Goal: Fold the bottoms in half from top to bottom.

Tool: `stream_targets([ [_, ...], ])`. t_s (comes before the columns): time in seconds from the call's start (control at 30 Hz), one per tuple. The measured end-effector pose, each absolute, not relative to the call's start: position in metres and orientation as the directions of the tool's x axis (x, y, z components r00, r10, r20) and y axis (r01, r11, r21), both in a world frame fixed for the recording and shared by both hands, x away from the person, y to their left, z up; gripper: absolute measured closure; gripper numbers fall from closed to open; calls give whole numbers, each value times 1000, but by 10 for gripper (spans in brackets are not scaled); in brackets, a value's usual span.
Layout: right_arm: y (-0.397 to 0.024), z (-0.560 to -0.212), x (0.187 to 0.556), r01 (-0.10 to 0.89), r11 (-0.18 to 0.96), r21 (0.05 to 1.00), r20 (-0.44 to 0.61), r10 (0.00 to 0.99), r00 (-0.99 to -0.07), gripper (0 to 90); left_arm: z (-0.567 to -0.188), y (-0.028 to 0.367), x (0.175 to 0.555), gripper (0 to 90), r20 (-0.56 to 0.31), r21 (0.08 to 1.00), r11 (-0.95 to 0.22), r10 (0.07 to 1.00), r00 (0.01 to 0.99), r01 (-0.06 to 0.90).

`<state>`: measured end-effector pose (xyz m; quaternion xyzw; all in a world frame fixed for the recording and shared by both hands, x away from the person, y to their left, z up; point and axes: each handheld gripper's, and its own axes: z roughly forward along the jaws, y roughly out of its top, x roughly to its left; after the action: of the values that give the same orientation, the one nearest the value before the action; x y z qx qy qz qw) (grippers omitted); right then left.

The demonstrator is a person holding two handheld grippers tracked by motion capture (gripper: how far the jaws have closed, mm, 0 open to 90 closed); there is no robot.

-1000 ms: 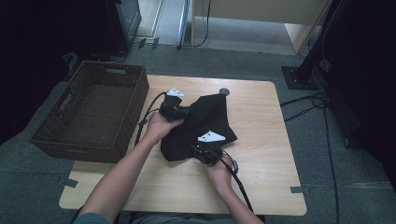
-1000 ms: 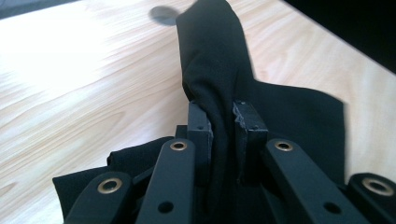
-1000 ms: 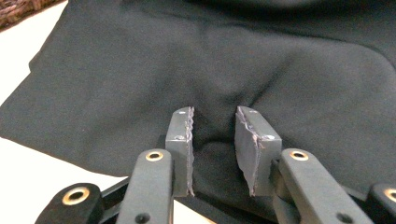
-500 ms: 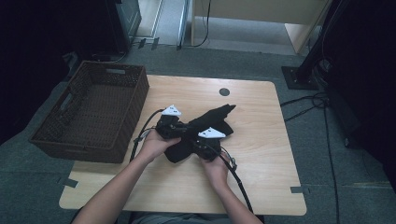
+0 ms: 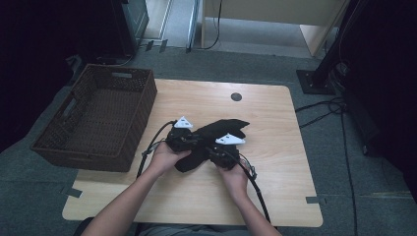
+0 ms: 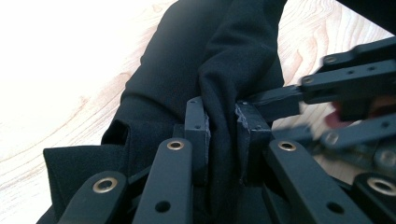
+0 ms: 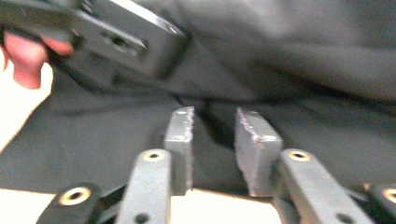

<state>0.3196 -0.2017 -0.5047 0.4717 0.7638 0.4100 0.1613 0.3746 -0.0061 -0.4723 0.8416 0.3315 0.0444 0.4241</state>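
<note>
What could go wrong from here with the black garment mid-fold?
1. The left gripper pinches only a narrow bunched ridge of the black garment; that fold could slip out and the fold come undone.
2. The right gripper holds cloth in the blurred right gripper view, but how firmly is hard to tell; it may drop its edge.
3. Both grippers sit very close together, so their linkages could collide or trap extra cloth.
</note>
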Motion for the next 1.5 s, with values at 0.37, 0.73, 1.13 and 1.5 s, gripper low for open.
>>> stream_targets([
  [0.37,-216,-498,318,608,196,770,171,854,-492,696,-470,-11,370,728,-199,728,-436,605,771,530],
  [0.73,-236,-443,316,577,181,797,170,848,-501,717,-456,-10,363,599,-233,717,-434,587,775,545],
  [1.13,-230,-444,341,601,199,774,156,860,-486,709,-447,-8,355,560,-241,703,-458,567,788,545],
  [1.5,-224,-480,338,652,202,731,188,858,-478,700,-444,-4,356,543,-250,693,-469,556,792,548],
])
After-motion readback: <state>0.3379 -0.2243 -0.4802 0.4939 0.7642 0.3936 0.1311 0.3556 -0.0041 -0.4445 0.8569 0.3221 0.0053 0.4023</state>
